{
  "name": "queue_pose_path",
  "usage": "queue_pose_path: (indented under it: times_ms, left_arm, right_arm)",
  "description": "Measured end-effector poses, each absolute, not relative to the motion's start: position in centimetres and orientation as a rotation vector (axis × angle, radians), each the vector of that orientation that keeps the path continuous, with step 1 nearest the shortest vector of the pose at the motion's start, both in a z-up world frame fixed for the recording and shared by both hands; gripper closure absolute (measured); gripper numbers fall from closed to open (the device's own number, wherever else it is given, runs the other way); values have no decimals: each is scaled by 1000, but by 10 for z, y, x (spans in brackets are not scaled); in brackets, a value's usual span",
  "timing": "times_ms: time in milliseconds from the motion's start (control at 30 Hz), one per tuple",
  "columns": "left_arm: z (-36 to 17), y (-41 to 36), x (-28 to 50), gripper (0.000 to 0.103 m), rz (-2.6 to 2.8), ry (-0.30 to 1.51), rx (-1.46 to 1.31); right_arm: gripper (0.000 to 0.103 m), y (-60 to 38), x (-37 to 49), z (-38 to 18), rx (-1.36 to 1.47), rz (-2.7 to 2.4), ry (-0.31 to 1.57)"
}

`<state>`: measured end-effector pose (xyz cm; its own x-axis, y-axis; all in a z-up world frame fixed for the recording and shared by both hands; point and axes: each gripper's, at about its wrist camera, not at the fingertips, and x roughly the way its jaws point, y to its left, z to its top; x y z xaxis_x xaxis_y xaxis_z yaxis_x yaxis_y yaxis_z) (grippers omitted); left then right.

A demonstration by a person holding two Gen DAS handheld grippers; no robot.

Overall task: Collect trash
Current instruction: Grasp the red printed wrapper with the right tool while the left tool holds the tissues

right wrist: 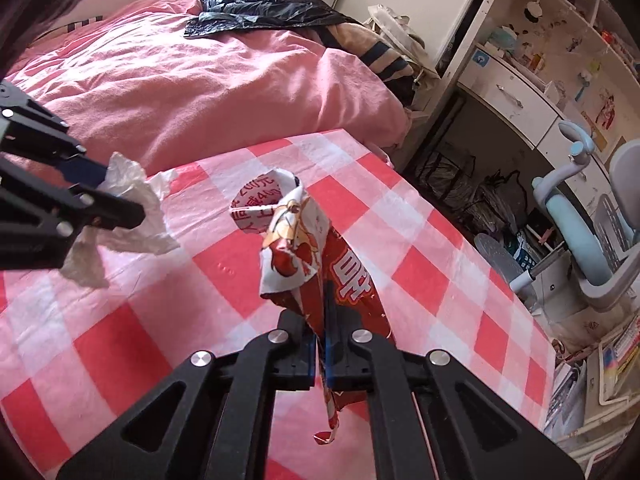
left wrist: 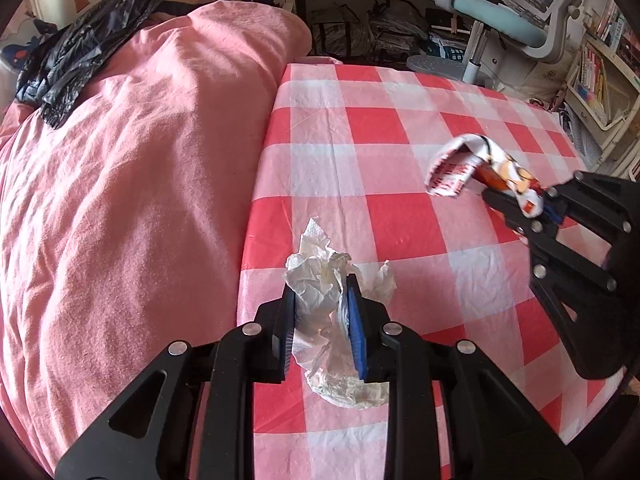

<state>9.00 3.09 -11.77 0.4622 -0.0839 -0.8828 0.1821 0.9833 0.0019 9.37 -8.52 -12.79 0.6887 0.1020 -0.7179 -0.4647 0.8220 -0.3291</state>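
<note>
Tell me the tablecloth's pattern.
Red, pink and white checks on the tablecloth, clearest in the left wrist view.

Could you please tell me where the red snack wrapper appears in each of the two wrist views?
Left wrist view: snack wrapper at right, shut in the right gripper.
Right wrist view: at centre, rising from that gripper.
Shared landmark: black plastic bag on the pink bedding.

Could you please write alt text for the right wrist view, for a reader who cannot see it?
The right gripper pinches a crumpled red-and-white snack wrapper above a red-and-white checked tablecloth. At left, the left gripper holds a crumpled white tissue; a black plastic bag lies on the pink bedding behind.
</note>
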Motion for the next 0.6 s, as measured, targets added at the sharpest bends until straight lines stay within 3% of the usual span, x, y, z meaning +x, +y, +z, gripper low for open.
queue_pose_path:
  times_ms: [367, 600]
  left_arm:
    - [-85, -23, 68, 81, -264, 978, 128]
    - [-81, -45, 64, 81, -298, 967, 111]
  right_arm:
    - [99, -168, 10, -101, -403, 214, 764]
    - [99, -182, 6, -98, -365, 194, 741]
